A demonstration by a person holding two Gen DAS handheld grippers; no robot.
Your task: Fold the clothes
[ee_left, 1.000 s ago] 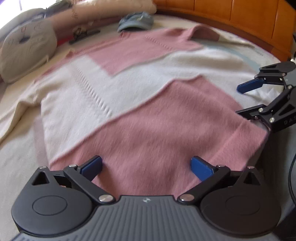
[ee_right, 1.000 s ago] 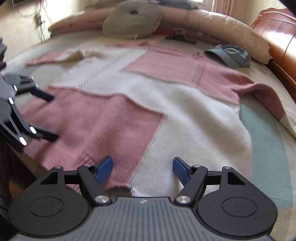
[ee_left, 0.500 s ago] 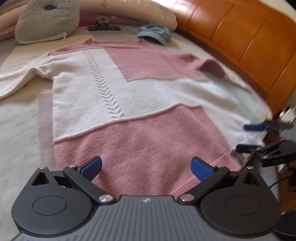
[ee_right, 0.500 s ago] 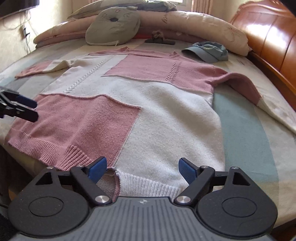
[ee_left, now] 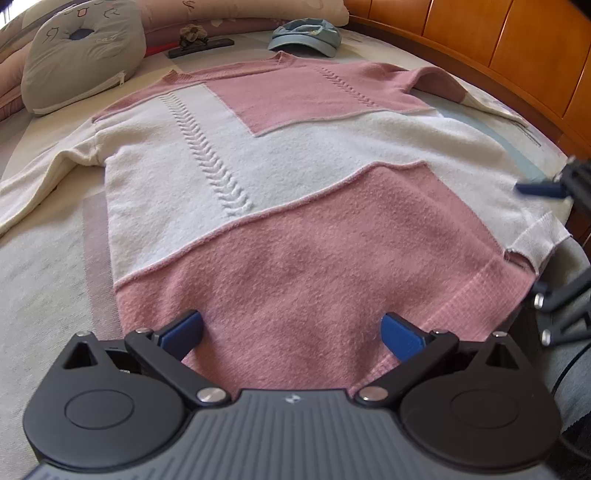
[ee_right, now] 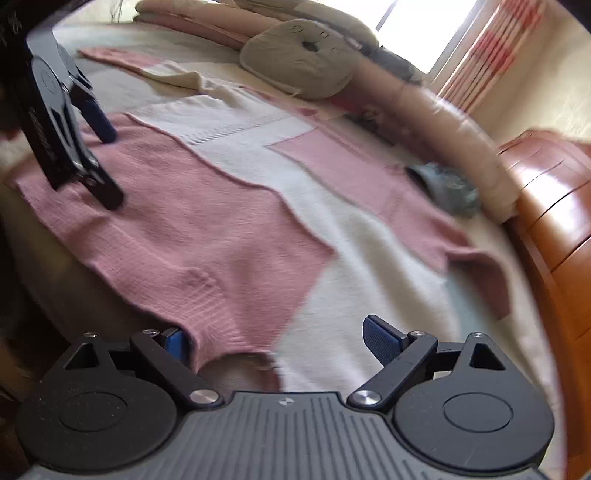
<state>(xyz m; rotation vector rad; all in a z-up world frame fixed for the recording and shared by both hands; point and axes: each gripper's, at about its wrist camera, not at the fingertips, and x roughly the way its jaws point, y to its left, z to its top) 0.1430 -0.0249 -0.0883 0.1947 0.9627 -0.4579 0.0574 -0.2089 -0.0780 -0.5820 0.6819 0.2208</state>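
Both grippers, left gripper and right gripper, hover unclenched at the near hem of the pink-and-cream sweater, the right one's jaws having just widened with the hem between them, unpinched. Spread flat on the bed, the knit looks soft, light and floppy, so the ribbed hem corners seem the best hold. Far off, a blue cap and grey cushion lie clear of the fold, in my judgement.

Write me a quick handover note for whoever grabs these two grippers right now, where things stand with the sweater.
Left gripper: open, over the pink hem, holding nothing.
Right gripper: open, jaws have just been widening; the hem corner lies between them, not pinched.
Sweater: pink and cream, spread flat, front up, on the bed; both sleeves out to the sides, collar towards the pillows.
A blue cap lies just beyond the collar.
Done: sweater laid out.
Left: every fold; none started.
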